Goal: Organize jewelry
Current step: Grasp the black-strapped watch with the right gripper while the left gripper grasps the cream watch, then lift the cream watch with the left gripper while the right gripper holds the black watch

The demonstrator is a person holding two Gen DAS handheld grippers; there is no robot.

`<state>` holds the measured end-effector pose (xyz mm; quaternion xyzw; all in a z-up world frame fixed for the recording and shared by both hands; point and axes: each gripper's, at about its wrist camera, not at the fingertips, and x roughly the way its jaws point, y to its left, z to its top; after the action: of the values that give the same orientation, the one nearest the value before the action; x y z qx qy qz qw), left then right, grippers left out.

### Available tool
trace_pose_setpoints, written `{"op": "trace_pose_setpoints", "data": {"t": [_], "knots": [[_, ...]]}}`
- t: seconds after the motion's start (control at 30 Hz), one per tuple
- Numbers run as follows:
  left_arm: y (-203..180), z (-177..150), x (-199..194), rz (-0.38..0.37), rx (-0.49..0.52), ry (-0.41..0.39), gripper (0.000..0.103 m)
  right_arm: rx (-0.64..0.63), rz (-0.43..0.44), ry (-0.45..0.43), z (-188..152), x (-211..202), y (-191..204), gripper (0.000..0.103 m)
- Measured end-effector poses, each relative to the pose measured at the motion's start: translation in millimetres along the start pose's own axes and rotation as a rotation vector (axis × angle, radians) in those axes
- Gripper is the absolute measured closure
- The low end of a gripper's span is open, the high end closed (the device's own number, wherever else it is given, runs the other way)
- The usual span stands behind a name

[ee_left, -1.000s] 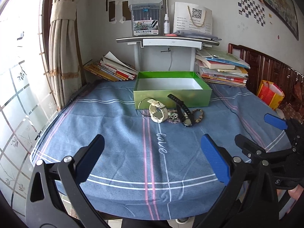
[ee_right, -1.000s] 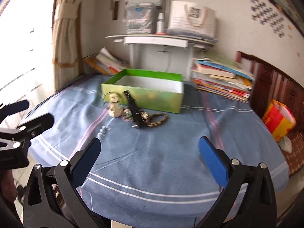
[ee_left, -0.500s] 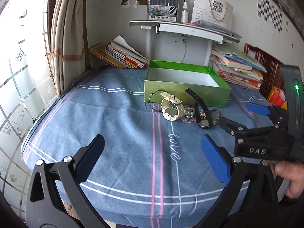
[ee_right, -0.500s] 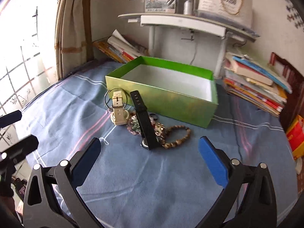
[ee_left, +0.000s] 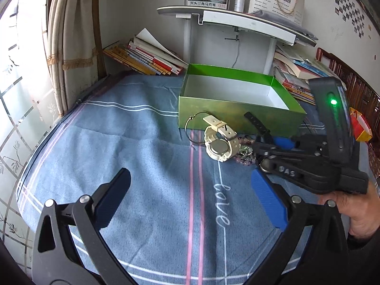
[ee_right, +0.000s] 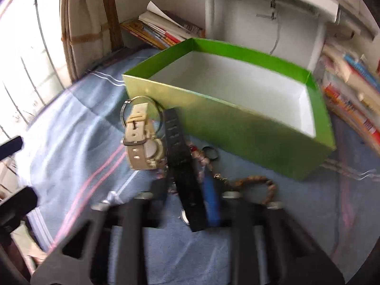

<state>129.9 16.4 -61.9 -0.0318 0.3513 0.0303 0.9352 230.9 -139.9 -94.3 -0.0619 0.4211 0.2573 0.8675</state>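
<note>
The right gripper (ee_right: 187, 190) is down in the jewelry pile, its jaws closing around the black watch with the long rubber strap (ee_right: 182, 166); the strap runs straight up between the dark finger and the blue-padded finger (ee_right: 211, 194), and the picture is too blurred to say whether the pads press on it yet. Just left of those fingers lies the cream plastic watch with a buckled strap (ee_right: 142, 140), resting against a thin silver wire bangle (ee_right: 142, 111). To the right of the fingers, a brown wooden bead bracelet (ee_right: 256, 182) curls on the blue striped cloth (ee_right: 71, 142), touching the tangle beside the black strap. Directly beyond the gripper stands the open green cardboard box with a white inside (ee_right: 237, 123), nothing in it, its near wall just behind the watches.

Out to the side, the left gripper (ee_left: 190, 197) hovers over bare cloth, jaws spread wide, nothing between them. Ahead of it sits the cream watch (ee_left: 219, 142) and the bangle (ee_left: 197, 128), with purple beads (ee_left: 244, 156) next to them and the green box (ee_left: 237, 118) behind. The right gripper (ee_left: 270, 146) comes in from its right, held by a hand (ee_left: 356, 213). Stacked books (ee_left: 147, 59) and a white shelf (ee_left: 237, 21) stand farther back against the wall.
</note>
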Motion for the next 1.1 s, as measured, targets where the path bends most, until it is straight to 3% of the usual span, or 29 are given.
{"op": "trace_pose_setpoints", "data": {"t": [0.13, 0.4, 0.47, 0.5, 0.53, 0.57, 0.63, 0.77, 0.83, 0.87, 1.1], "knots": [[-8.7, 9.5, 20.9, -0.001, 0.005, 0.026, 0.003, 0.063, 0.066, -0.055, -7.2, -20.0, -9.6, 0.085], [-49.7, 26.4, 68.2, -0.027, 0.030, 0.076, 0.006, 0.145, 0.036, -0.189, -28.2, -94.5, -32.1, 0.085], [-54.7, 31.2, 80.6, -0.043, -0.006, 0.099, 0.017, 0.150, 0.028, -0.194, -34.0, -102.7, -34.3, 0.085], [-56.9, 32.1, 85.9, -0.044, -0.017, 0.110, 0.035, 0.152, 0.027, -0.194, -36.1, -104.8, -36.3, 0.085], [-58.4, 33.1, 91.8, -0.046, -0.020, 0.127, 0.067, 0.156, 0.028, -0.194, -37.9, -107.0, -37.5, 0.085], [-58.8, 33.2, 100.7, -0.057, -0.029, 0.166, 0.084, 0.165, 0.032, -0.197, -41.1, -110.0, -39.0, 0.085], [-54.8, 30.5, 108.9, -0.105, -0.060, 0.205, 0.088, 0.174, 0.031, -0.201, -44.4, -112.7, -40.4, 0.085], [-42.4, 24.7, 90.4, -0.134, -0.087, 0.176, 0.090, 0.183, 0.035, -0.217, -50.4, -119.3, -40.0, 0.085], [-40.0, 21.0, 78.7, -0.147, -0.063, 0.172, 0.099, 0.189, 0.037, -0.229, -51.3, -121.7, -39.1, 0.085], [-37.6, 19.3, 71.9, -0.155, -0.061, 0.168, 0.098, 0.195, 0.038, -0.240, -52.7, -124.9, -37.5, 0.085], [-23.5, 17.2, 7.8, -0.184, 0.002, 0.071, 0.099, 0.189, 0.040, -0.263, -57.9, -139.6, -22.1, 0.085]]}}
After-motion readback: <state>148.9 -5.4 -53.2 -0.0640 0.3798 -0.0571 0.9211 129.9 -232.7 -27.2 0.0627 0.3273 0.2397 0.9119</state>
